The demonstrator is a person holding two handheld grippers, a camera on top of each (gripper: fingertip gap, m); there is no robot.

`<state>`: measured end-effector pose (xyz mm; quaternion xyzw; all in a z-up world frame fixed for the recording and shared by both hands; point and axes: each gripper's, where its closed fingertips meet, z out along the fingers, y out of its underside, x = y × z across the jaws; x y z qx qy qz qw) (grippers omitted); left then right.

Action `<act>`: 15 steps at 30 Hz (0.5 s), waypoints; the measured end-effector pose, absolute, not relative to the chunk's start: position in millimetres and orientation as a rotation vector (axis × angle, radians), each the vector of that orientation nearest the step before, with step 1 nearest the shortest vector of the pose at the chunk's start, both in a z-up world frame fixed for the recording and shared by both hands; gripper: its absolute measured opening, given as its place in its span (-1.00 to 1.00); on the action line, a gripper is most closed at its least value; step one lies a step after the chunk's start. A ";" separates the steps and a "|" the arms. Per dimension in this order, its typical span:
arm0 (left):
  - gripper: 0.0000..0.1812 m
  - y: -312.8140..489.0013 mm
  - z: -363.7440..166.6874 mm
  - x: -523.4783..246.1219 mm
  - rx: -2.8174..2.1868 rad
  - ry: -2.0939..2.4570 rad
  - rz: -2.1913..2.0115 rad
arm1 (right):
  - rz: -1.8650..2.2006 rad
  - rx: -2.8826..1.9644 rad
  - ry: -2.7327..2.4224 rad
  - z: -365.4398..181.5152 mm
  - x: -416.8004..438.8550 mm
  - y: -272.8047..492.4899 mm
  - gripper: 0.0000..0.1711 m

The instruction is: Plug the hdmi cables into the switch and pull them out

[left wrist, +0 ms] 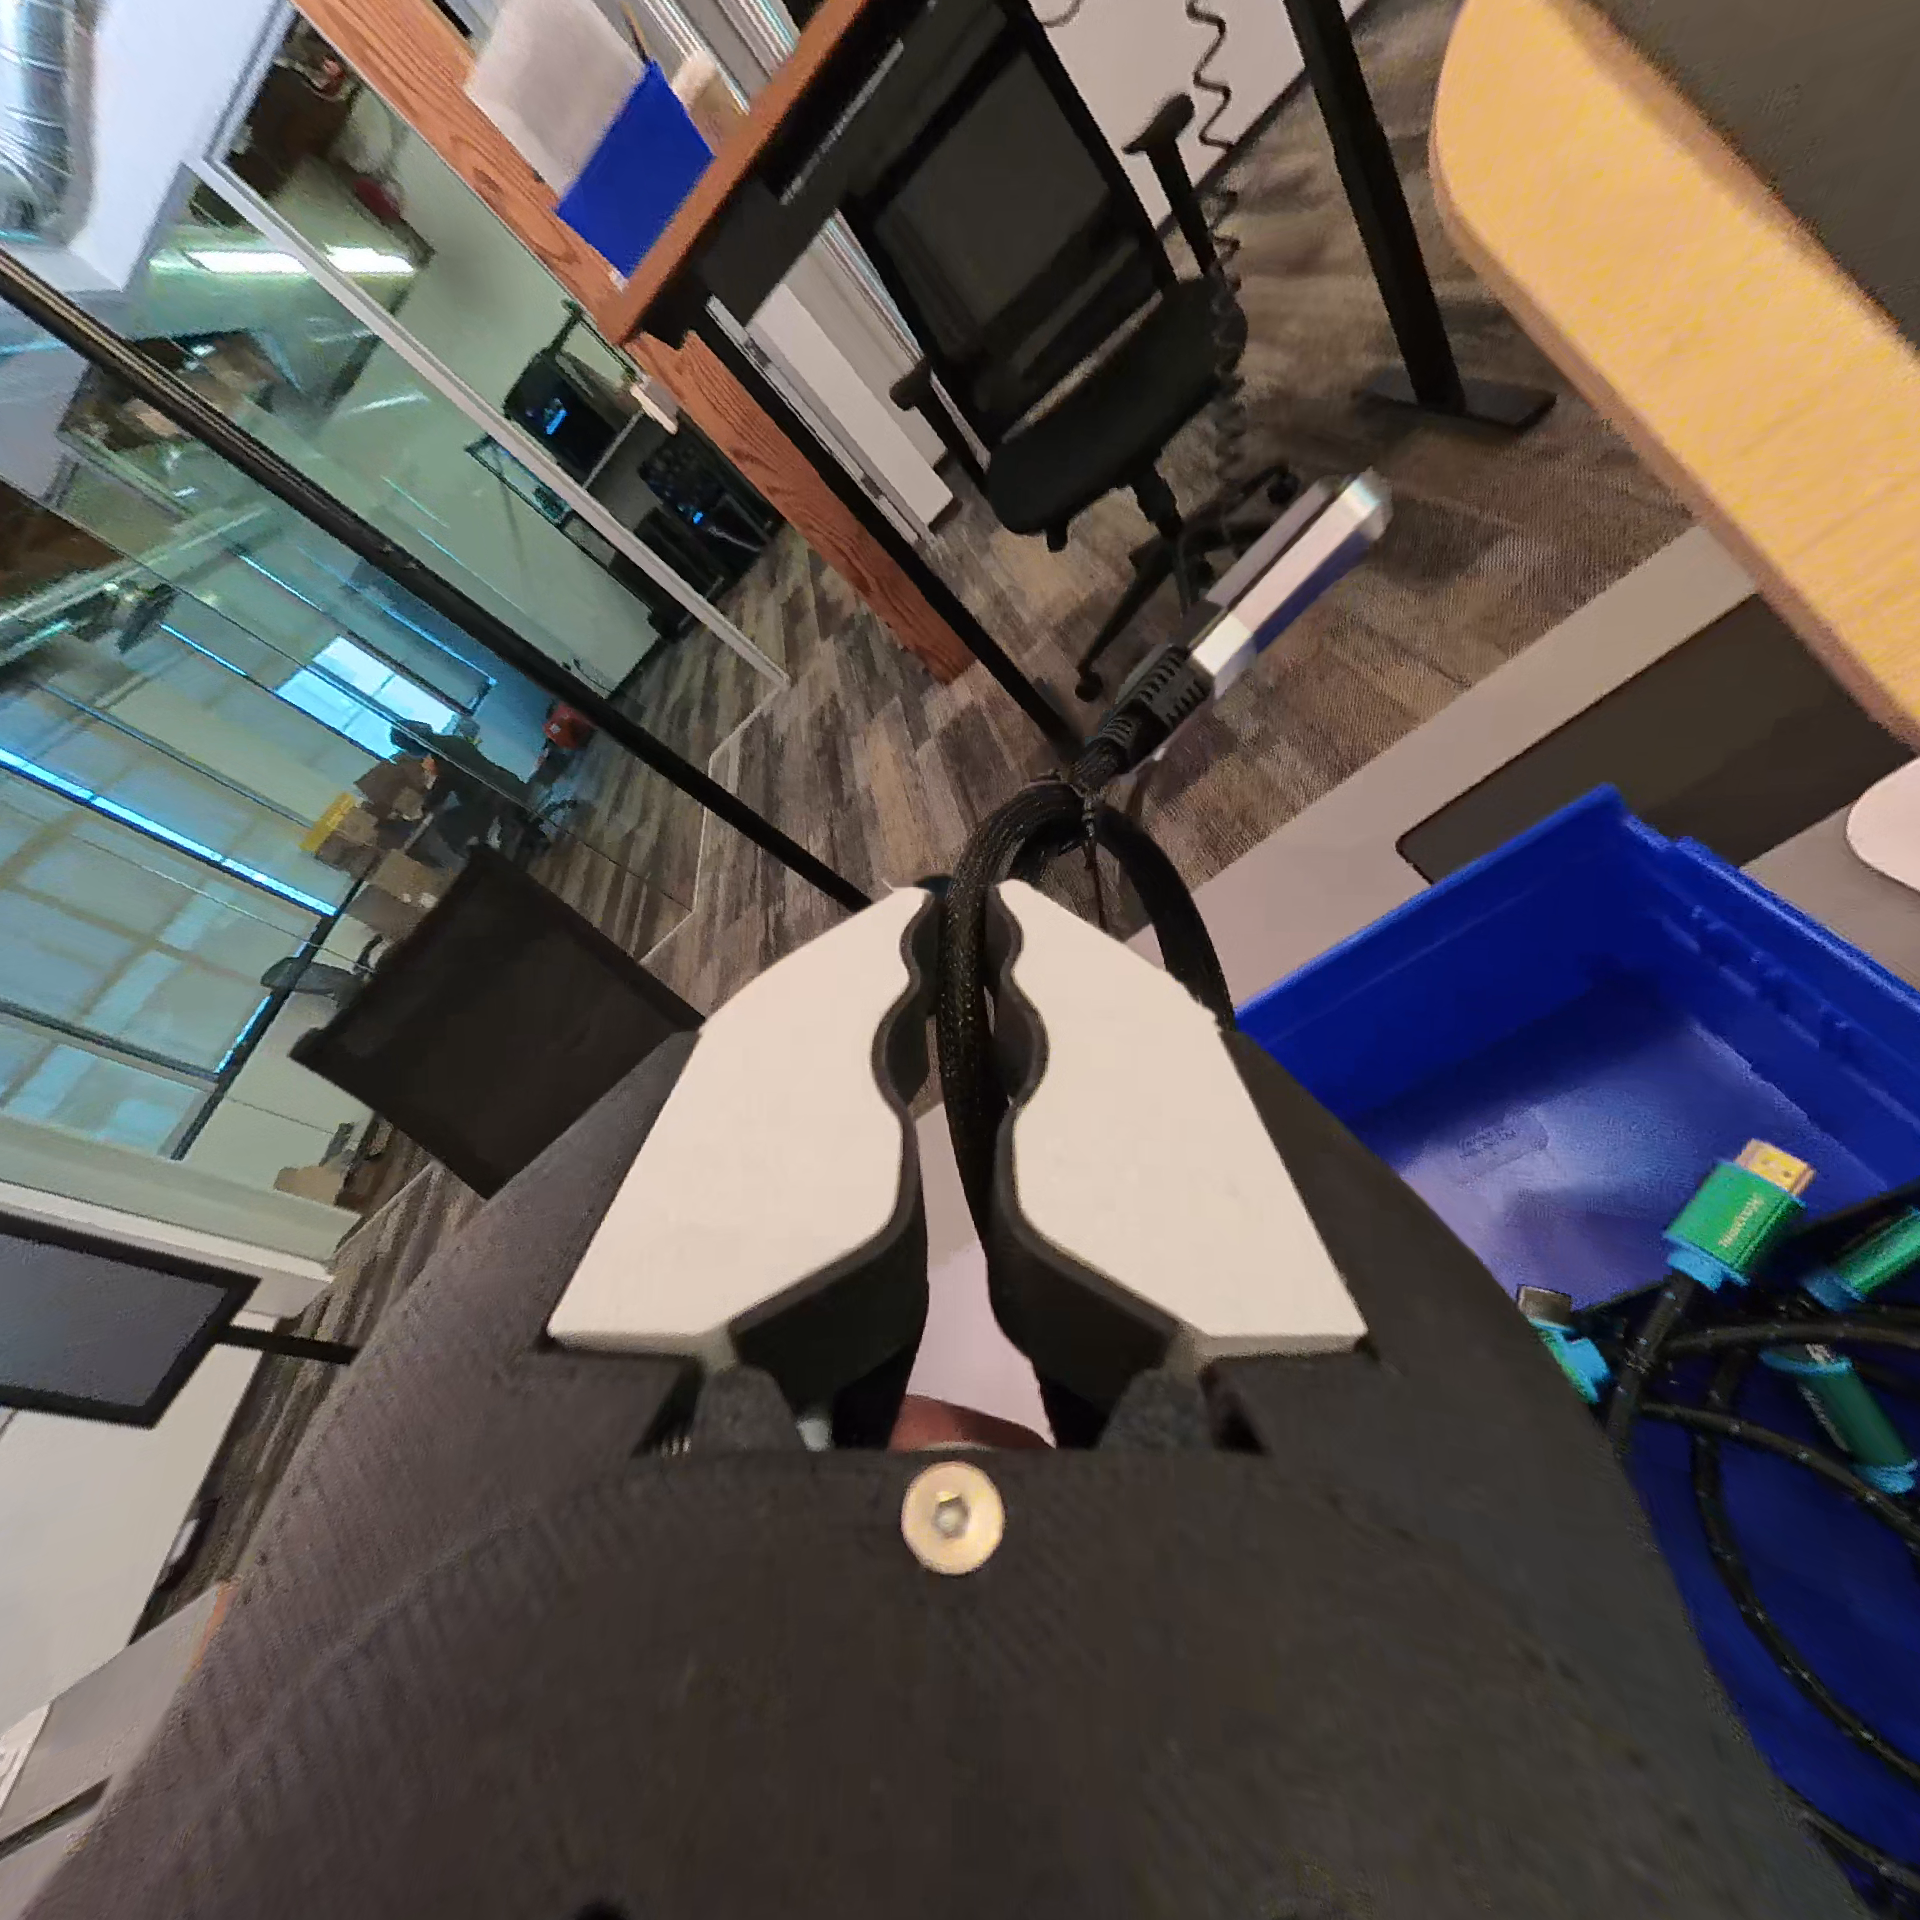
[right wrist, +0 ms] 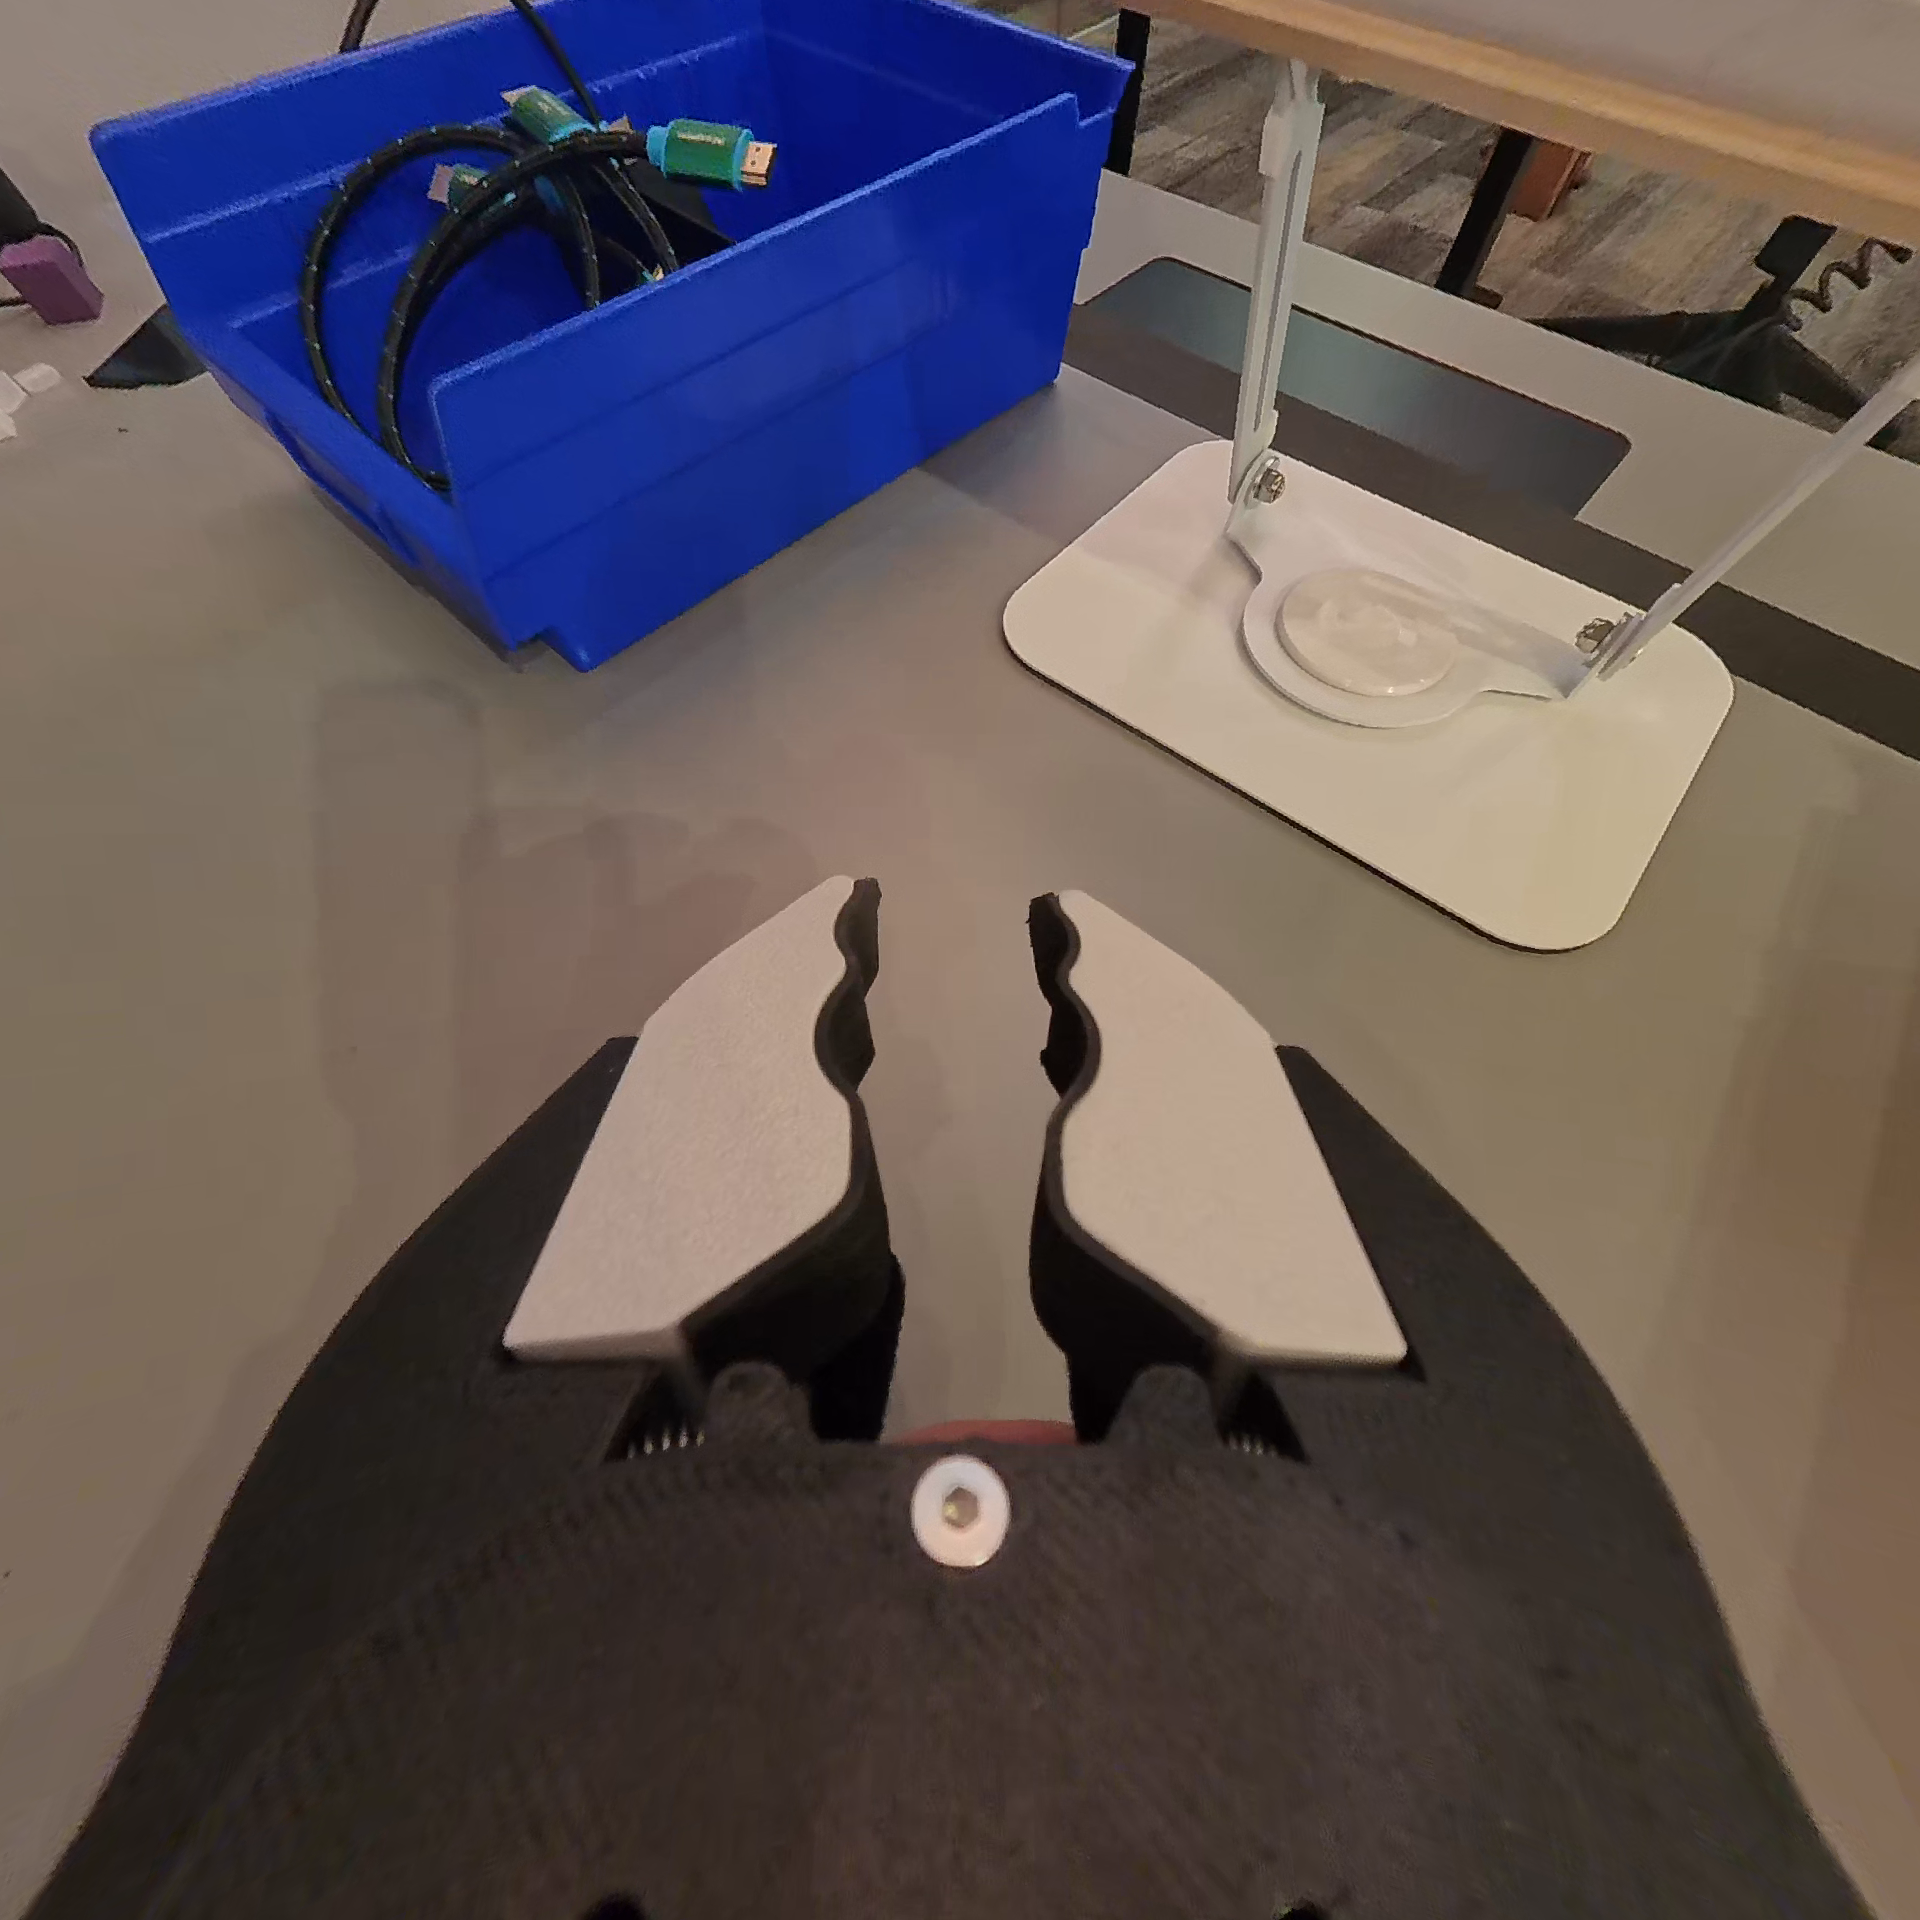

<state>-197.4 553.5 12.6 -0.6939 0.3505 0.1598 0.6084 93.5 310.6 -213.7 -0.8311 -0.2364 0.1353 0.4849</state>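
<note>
My left gripper (left wrist: 961, 904) is shut on a black braided cable (left wrist: 961, 1049) and holds it up in the air, tilted. The cable loops past the fingertips to a black plug (left wrist: 1153, 696) joined to a silver and blue box, the switch (left wrist: 1294, 571), which hangs beyond. Several green-ended HDMI cables (left wrist: 1735, 1216) lie coiled in a blue bin (left wrist: 1455, 935) to the right. In the right wrist view the same cables (right wrist: 696, 151) sit in the bin (right wrist: 727, 457) at the far left. My right gripper (right wrist: 954, 899) is open and empty, low over the grey table (right wrist: 416, 831).
A white stand base (right wrist: 1351, 790) with thin metal arms stands on the table at the right. A small purple object (right wrist: 47, 275) lies at the far left edge. A black office chair (left wrist: 1070, 312) and wooden desks stand beyond the table. About 45 cm separates my left fingertips from my right.
</note>
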 end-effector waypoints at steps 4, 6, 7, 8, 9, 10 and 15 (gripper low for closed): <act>-0.92 533.1 30.8 -197.1 -1.553 0.787 0.331 | 0.341 -2.010 -0.580 -211.0 90.9 310.1 -0.66; -0.92 520.4 37.9 -194.2 -1.537 0.781 0.311 | 0.345 -1.992 -0.589 -207.4 88.5 309.2 -0.65; -0.92 513.8 41.1 -192.8 -1.530 0.778 0.310 | 0.344 -1.979 -0.596 -205.0 87.4 308.8 -0.64; -0.92 507.2 44.5 -191.4 -1.519 0.774 0.318 | 0.349 -1.963 -0.604 -202.0 85.6 308.2 -0.63; -0.92 499.6 47.9 -188.2 -1.508 0.765 0.302 | 0.358 -1.946 -0.610 -198.4 83.9 307.4 -0.62; -0.92 491.1 51.2 -183.5 -1.493 0.759 0.273 | 0.365 -1.932 -0.608 -194.7 82.9 306.8 -0.62; -0.92 448.3 58.9 -155.6 -1.423 0.768 0.178 | 0.420 -1.840 -0.601 -172.0 77.8 303.2 -0.54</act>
